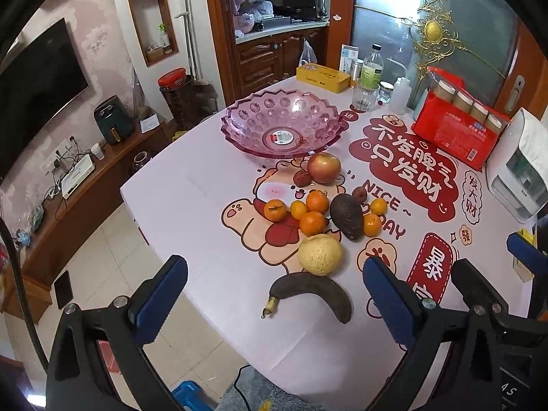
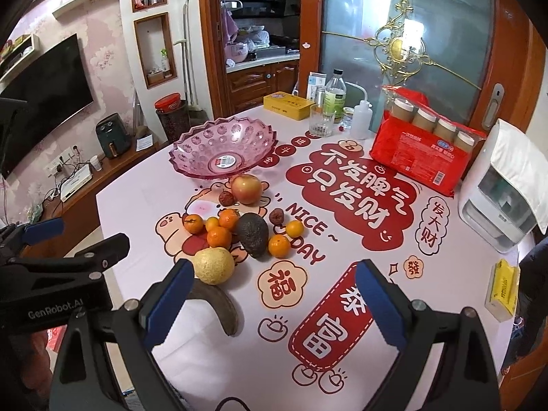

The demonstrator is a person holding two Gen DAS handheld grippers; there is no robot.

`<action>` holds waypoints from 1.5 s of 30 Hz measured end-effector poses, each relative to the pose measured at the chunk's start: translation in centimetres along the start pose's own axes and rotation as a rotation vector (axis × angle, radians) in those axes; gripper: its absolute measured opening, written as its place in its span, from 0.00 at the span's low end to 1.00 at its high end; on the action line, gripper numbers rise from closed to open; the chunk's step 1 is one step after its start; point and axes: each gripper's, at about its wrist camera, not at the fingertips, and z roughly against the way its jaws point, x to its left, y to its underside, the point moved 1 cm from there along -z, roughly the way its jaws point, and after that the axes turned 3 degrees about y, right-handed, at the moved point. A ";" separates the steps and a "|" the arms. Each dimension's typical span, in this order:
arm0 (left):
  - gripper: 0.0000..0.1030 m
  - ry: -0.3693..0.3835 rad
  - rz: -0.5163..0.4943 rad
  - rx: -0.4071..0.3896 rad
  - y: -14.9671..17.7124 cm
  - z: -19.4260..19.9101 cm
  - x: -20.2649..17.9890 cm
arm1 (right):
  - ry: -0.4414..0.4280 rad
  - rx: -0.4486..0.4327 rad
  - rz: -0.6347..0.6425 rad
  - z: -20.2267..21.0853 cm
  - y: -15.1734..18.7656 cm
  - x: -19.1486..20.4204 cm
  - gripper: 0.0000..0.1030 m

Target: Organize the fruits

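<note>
Blackened curved banana point(image 1: 313, 293) at the table's near edge, touching a yellow round melon point(image 1: 320, 254), small oranges point(image 1: 312, 222) beyond, empty pink scalloped glass bowl point(image 1: 281, 122) farther back, my left gripper point(image 1: 274, 294) and right gripper point(image 2: 274, 301) both spread wide, holding nothing.

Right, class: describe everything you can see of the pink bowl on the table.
The bowl is a wide, shallow dish of clear pink plastic or glass, with a scalloped, zigzag rim and rows of round flower-like dimples pressed into its sloping wall. A red-and-white sticker sits in its flat centre. It stands upright on the tablecloth, toward the far side, and holds no fruit. The apple lies just in front of its near rim; whether they touch is unclear.
</note>
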 end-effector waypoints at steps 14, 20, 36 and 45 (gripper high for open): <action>0.99 0.008 0.012 -0.008 0.0 0.2 0.2 | -0.019 -0.037 0.008 0.6 0.1 0.1 0.88; 0.99 -0.004 0.014 -0.018 -0.1 0.9 0.4 | -0.032 -0.045 0.010 1.0 0.2 0.2 0.88; 0.99 -0.020 0.019 -0.026 0.3 1.3 1.4 | -0.043 -0.046 0.014 1.2 0.0 0.3 0.88; 0.99 -0.021 0.020 -0.017 0.6 0.8 1.8 | -0.060 -0.019 0.015 0.4 0.2 0.5 0.88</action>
